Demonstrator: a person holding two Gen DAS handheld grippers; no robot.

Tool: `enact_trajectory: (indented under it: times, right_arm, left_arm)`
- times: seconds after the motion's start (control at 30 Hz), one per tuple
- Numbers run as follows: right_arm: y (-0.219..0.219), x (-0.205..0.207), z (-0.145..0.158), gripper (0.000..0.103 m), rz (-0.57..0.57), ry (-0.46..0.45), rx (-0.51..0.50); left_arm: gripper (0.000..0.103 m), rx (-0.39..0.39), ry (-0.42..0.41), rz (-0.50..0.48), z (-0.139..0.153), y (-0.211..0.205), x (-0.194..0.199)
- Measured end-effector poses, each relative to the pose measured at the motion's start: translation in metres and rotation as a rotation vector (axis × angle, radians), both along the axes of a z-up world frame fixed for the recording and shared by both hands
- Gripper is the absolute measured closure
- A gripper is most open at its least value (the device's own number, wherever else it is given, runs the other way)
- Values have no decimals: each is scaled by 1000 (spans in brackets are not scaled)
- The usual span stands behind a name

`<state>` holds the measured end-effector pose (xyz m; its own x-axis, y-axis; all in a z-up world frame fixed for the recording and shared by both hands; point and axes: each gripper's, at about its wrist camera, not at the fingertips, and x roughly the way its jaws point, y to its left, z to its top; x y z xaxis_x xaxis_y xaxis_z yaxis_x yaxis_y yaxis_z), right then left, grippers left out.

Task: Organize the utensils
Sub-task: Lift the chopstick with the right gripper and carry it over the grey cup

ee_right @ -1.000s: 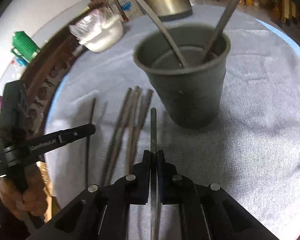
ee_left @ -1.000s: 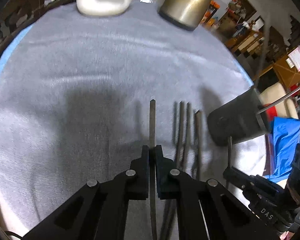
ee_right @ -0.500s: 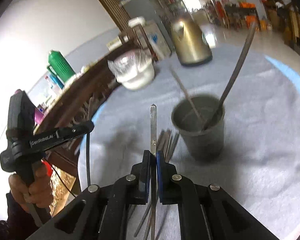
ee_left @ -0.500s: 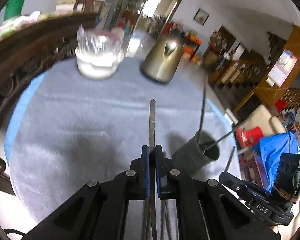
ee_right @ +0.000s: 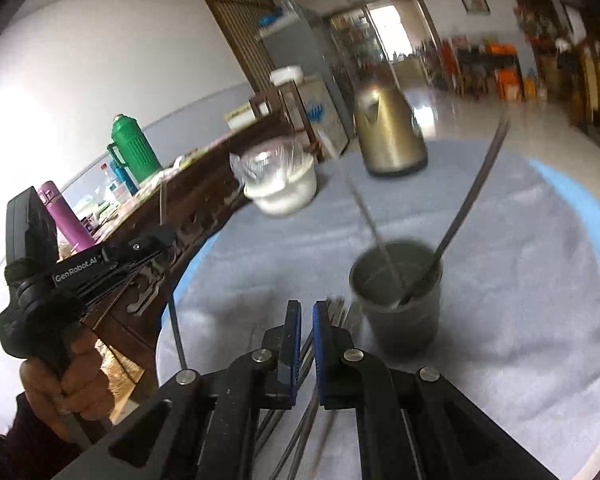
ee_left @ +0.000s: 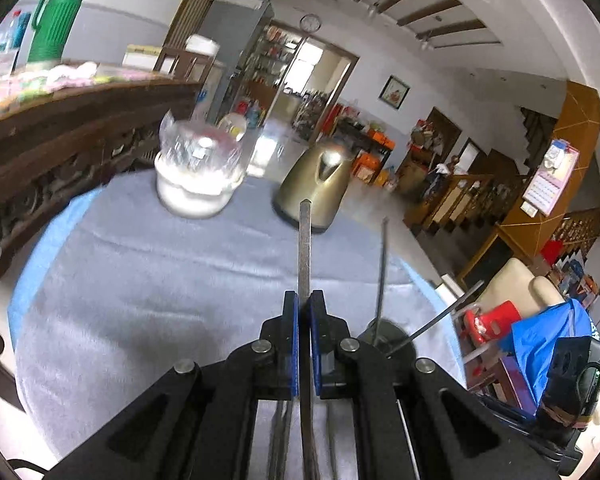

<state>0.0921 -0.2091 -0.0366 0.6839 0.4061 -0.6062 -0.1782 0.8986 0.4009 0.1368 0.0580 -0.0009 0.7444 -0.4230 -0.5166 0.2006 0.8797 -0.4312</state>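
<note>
The left tongs (ee_left: 304,300) are clamped on a flat, narrow metal utensil (ee_left: 305,240) with a squared-off end. It stands out straight past the tips, lifted clear of the tabletop (ee_left: 140,280), which is covered in grey cloth. From the right wrist view the same piece shows edge-on as a thin dark line. The right tongs (ee_right: 307,320) are drawn narrow; whether they pinch one of the thin stems seen beneath them I cannot tell. A dark grey cup (ee_right: 400,312) stands upright on the cloth just right of those tips, with two long handles (ee_right: 468,200) leaning out of it. A bundle of loose utensils (ee_right: 336,316) lies against its left side, partly hidden by the tongs. Farther back stand a gold kettle (ee_left: 316,184) and a white bowl (ee_left: 196,188) covered in clear wrap. A hand (ee_right: 68,384) grips the left tool's handle.
</note>
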Motion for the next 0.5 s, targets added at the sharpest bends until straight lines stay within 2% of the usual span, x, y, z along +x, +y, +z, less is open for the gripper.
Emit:
enact_trajectory:
  times: [0.1,0.27,0.5]
  right_arm:
    - [-1,15,-29,94,5,154,37]
    - [4,34,-73,94,-19,319,-20]
    - [22,58,-102,93,-23,411,-103]
  left_arm:
    - [97,-9,94,21,-25,7,10]
    - [97,-90,213,78,-65,22,23]
    - [97,-51,157,84,-62,14,16]
